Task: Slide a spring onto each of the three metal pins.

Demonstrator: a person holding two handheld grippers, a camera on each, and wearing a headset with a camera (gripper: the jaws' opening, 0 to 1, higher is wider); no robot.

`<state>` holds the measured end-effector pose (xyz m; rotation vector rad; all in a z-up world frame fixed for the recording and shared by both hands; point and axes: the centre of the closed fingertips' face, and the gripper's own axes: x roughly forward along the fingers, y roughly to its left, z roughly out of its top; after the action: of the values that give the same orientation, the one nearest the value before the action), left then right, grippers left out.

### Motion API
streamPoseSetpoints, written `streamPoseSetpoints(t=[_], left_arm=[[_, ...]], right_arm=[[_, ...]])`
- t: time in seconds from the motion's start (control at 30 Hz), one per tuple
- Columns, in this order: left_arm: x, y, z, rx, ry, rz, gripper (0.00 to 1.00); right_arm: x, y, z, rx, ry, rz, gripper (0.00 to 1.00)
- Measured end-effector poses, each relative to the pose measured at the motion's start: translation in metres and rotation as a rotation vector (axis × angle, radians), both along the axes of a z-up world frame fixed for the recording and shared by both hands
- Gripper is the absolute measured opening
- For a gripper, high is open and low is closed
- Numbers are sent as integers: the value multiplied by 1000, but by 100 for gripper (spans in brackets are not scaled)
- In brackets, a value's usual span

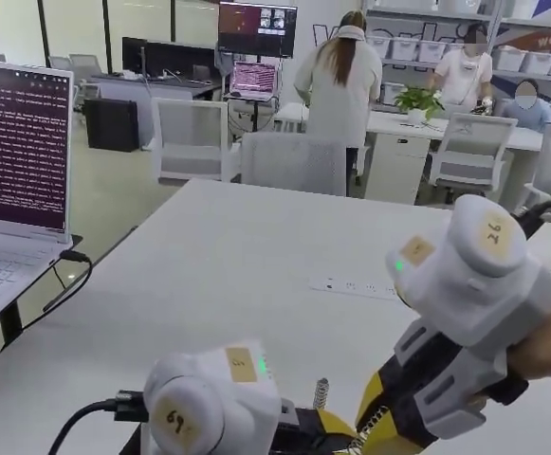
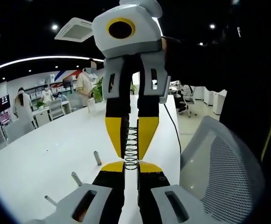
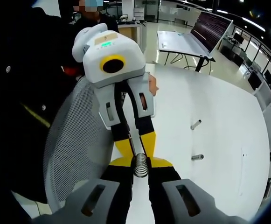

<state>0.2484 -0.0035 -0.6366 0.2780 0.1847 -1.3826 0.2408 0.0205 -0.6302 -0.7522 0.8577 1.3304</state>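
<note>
One spring [image 2: 131, 145] — tight in the fingers of left gripper [image 2: 131, 168] and right gripper [image 3: 141, 164] alike, tip to tip

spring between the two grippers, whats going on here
A person is holding one spring between both grippers: the left gripper and the right gripper each look shut on an end of it, tip to tip, near the edge of the white table. Three metal pins stand on the table off to the side. This spring is not on a pin yet; whether any pin already carries one is too small to tell.
</note>
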Motion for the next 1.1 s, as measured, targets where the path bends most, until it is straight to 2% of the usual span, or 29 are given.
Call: streamPoseSetpoints(t=[0.47, 0.63, 0.7, 0.8, 0.97, 1.1], left_arm=[[1, 1, 4, -17, -10, 1, 2], [0, 0, 4, -18, -8, -3, 2], [0, 0, 3, -12, -21, -5, 2], [1, 0, 3, -18, -12, -3, 2], [1, 0, 3, -21, -28, -8, 2], [1, 0, 2, -22, -30, -10, 2]], right_arm=[[2, 1, 1, -18, -10, 7, 8], [1, 3, 1, -24, -3, 10, 8], [1, 3, 1, -34, 0, 11, 8], [2, 4, 1, -41, 3, 9, 8], [2, 4, 0, -57, 13, 10, 8], [1, 3, -1, -70, 17, 13, 8]])
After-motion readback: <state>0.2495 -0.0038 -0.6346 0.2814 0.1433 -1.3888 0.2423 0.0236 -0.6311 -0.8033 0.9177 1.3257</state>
